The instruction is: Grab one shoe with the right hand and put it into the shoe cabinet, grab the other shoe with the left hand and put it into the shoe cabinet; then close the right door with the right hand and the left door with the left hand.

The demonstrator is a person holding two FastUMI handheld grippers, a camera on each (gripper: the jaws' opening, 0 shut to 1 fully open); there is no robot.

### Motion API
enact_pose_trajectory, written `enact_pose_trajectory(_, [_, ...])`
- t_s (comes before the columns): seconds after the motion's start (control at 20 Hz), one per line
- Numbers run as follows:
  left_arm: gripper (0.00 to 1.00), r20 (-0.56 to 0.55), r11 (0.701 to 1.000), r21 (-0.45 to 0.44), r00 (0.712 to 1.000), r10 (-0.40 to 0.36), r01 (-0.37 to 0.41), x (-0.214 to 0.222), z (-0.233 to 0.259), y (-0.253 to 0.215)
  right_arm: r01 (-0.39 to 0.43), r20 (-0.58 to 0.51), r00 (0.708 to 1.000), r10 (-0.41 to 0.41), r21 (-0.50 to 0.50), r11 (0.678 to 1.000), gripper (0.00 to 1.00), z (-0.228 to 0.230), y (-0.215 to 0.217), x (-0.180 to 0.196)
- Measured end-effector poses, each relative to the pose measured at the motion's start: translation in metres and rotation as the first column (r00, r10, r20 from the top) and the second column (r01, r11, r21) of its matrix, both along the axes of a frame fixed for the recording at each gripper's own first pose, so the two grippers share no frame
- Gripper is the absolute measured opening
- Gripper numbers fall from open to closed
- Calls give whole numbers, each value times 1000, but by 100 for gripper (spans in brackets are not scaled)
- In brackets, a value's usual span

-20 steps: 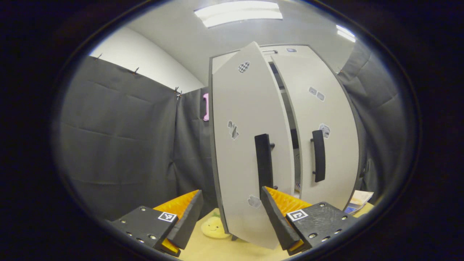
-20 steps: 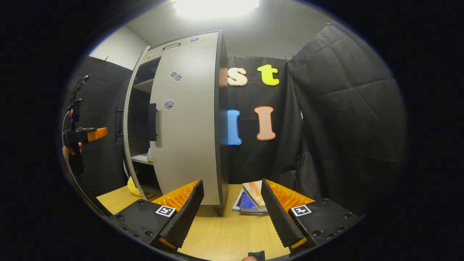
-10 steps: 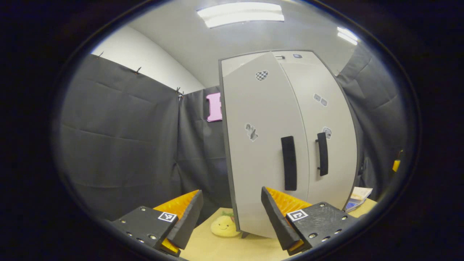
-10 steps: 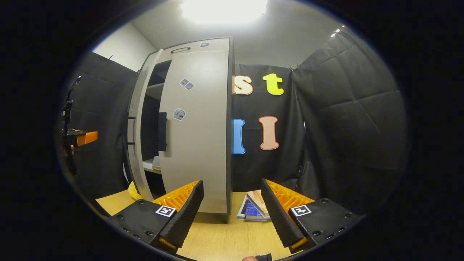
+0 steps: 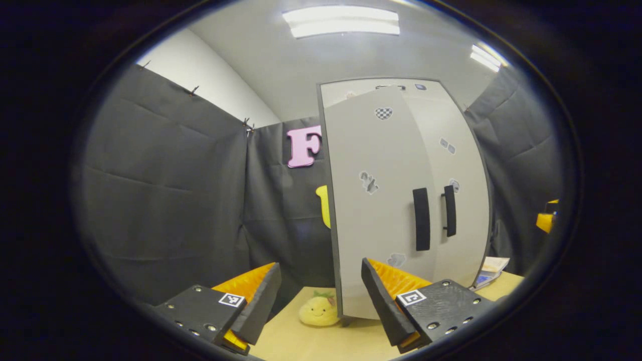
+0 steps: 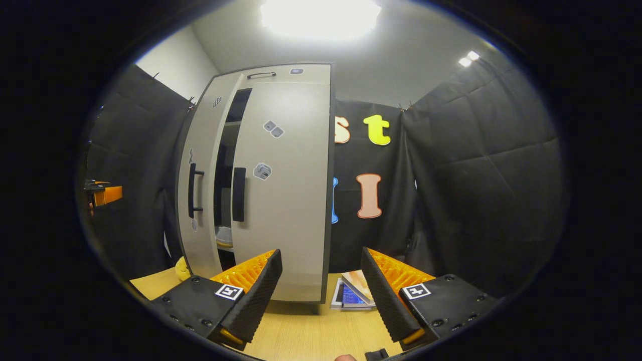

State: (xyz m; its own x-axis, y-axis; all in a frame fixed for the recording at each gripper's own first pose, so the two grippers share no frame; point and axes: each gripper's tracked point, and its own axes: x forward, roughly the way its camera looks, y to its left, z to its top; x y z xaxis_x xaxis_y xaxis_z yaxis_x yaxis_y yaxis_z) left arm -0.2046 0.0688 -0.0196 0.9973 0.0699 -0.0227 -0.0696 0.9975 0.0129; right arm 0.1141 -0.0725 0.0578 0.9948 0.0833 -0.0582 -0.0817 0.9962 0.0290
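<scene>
Left hand-held gripper (image 5: pixel 319 296) agape before shoe cabinet (image 5: pixel 401 200), shoes hidden.

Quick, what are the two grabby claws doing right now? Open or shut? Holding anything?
Left gripper: open, holding nothing.
Right gripper: open, holding nothing.

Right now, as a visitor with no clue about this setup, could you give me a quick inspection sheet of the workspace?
Surface: wooden table, pale.
Job's things: shoe cabinet; right door shut, left door slightly ajar; something pale on a shelf in the gap, cannot tell what.
Clutter: yellow plush toy; booklets beside the cabinet.
Tongs: left tongs open, empty; right tongs open, empty.
Cables: nothing seen.
Surroundings: black cloth wall, ceiling lights.
</scene>
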Motion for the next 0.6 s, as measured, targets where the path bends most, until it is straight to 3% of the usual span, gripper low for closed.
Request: enact_pose_trajectory(0.6, [94, -16, 999, 6, 999, -52, 52, -24, -16, 7, 36, 31, 999, -36, -8, 999, 99, 13, 7, -6])
